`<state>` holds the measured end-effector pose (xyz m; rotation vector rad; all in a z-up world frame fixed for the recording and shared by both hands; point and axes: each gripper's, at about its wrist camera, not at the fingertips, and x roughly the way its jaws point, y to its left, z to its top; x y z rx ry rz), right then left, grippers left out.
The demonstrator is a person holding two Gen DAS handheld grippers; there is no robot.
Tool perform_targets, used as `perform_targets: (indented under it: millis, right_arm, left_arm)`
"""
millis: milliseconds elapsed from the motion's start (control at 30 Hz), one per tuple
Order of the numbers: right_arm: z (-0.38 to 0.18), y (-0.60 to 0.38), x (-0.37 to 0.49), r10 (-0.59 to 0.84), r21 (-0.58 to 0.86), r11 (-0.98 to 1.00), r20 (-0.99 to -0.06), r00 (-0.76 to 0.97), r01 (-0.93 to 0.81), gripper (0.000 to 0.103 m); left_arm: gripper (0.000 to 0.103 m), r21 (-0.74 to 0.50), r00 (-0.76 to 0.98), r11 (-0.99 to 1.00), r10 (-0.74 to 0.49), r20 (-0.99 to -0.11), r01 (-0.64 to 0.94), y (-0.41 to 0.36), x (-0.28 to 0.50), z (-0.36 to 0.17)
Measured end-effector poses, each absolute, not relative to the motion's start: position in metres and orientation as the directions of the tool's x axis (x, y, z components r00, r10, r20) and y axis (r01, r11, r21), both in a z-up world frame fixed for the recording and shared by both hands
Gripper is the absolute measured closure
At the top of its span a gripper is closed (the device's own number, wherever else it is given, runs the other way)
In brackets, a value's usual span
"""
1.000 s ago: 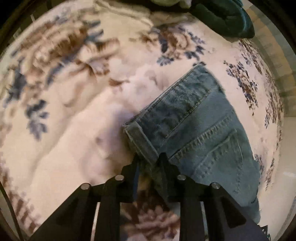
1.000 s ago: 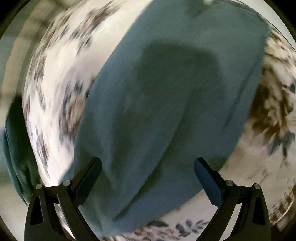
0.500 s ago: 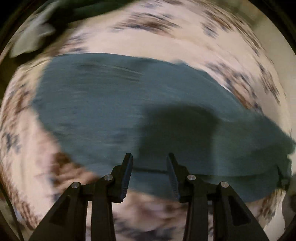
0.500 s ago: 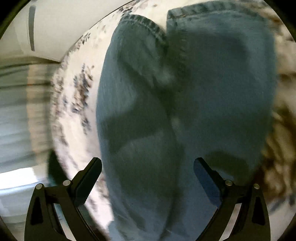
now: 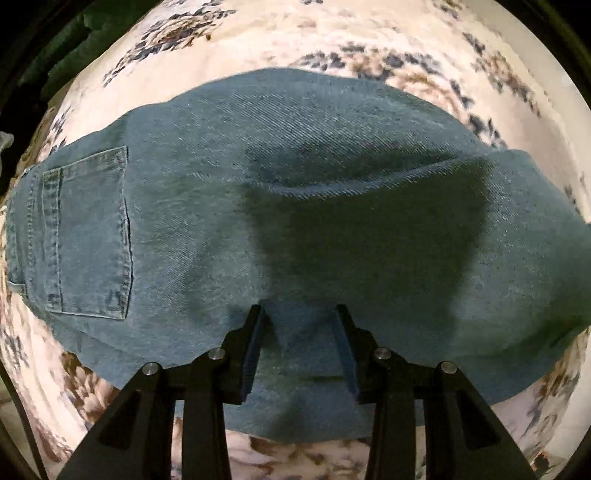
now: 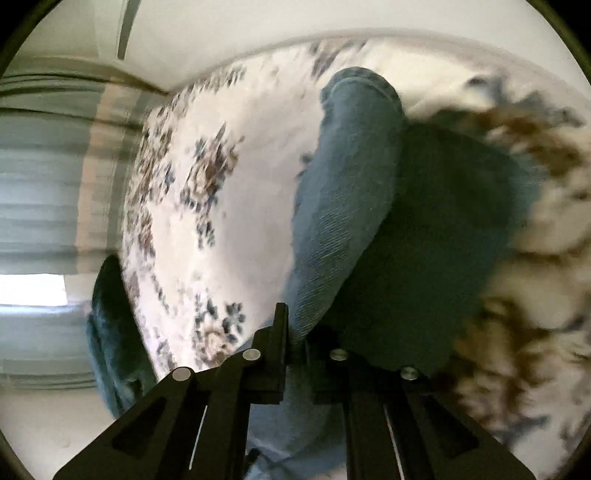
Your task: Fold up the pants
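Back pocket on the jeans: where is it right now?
Left wrist view, far left: the back pocket sits on the jeans spread over the floral bedspread, left of the left gripper.

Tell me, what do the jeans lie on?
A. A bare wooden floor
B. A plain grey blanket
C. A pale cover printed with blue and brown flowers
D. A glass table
C: in the left wrist view the jeans are spread across a pale floral cover, whose blue and brown flower clusters show all round the denim.
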<state>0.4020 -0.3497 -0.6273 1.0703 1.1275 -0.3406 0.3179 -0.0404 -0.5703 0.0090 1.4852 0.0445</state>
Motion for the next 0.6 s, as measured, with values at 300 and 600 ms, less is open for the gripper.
perform_targets:
  millis: [300, 600]
  right_arm:
    - [-0.631, -0.425, 0.362, 0.285, 0.551, 0.416, -0.834, 0.472, 0.723, 0.041]
    - [-0.647, -0.461, 0.423, 0.363, 0.484, 0.653, -0.875, 0.32, 0.583, 0.03]
  left_arm:
    - [0.068, 0.051, 0.085, 0.999, 0.052, -0.995, -0.018, -0.059, 0.32, -0.57]
    - [0.068, 0.086, 0.255, 0.984, 0.045, -0.966, 0.155, -0.159, 0.322, -0.523]
